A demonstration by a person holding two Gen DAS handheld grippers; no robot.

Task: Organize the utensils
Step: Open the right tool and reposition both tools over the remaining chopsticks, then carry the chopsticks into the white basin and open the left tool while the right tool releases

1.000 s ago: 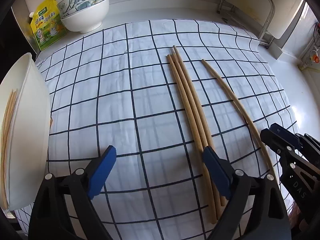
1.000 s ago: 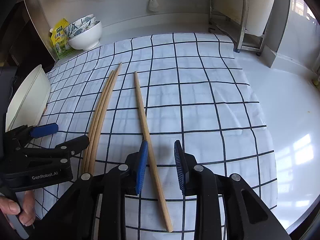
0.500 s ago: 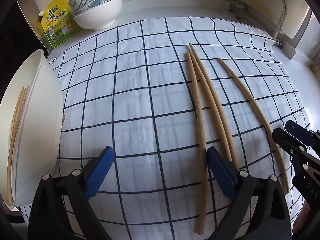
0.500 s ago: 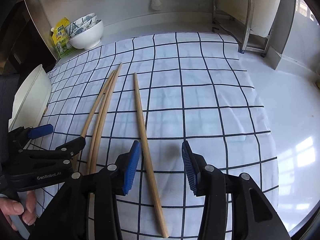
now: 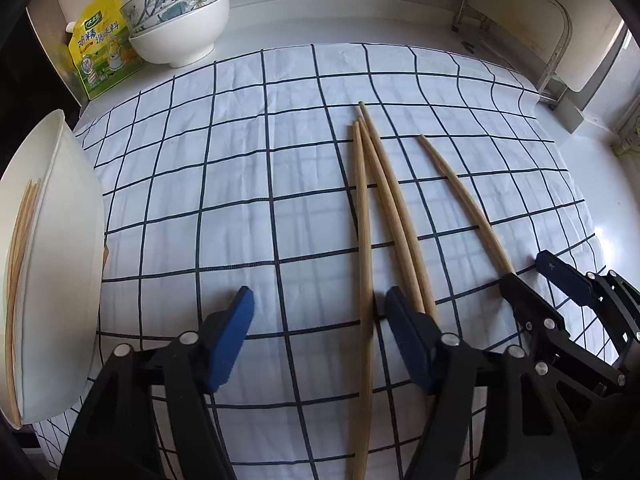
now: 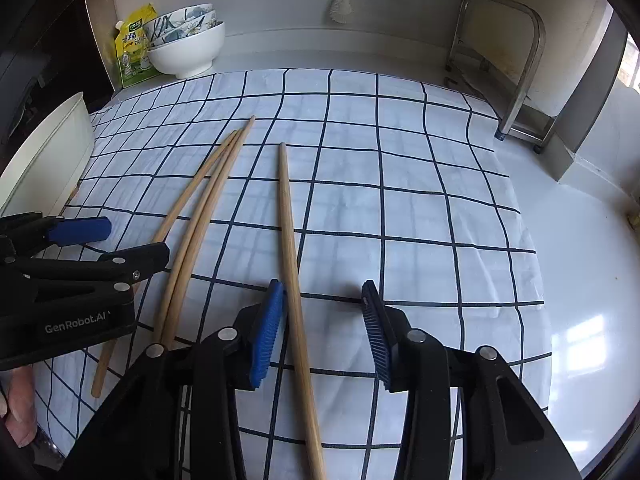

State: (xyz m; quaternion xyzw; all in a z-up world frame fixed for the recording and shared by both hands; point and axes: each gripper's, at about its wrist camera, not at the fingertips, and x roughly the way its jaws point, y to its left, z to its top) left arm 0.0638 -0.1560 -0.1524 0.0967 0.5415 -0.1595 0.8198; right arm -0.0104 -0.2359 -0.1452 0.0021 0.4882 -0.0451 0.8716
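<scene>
Several wooden chopsticks lie on a white checked cloth (image 5: 240, 200). Three lie together (image 5: 384, 208), also in the right wrist view (image 6: 200, 208). One lies apart to their right (image 5: 464, 200), also in the right wrist view (image 6: 290, 240). My left gripper (image 5: 320, 312) is open low over the cloth; the leftmost of the three chopsticks (image 5: 364, 280) passes between its jaws, next to the right pad. My right gripper (image 6: 324, 320) is open around the lone chopstick, which lies against its left pad (image 6: 266, 332). A white tray (image 5: 52, 272) at the left holds more chopsticks (image 5: 18, 264).
Stacked bowls (image 5: 180, 28) and a yellow-green packet (image 5: 100, 48) stand at the back left. A metal rack (image 6: 508, 72) stands at the back right. White counter (image 6: 580, 280) lies right of the cloth. The left gripper shows in the right wrist view (image 6: 80, 268).
Both grippers have moved forward and lower over the chopsticks. The right gripper has opened wider. The leftmost chopstick has splayed away from the other two at its near end.
</scene>
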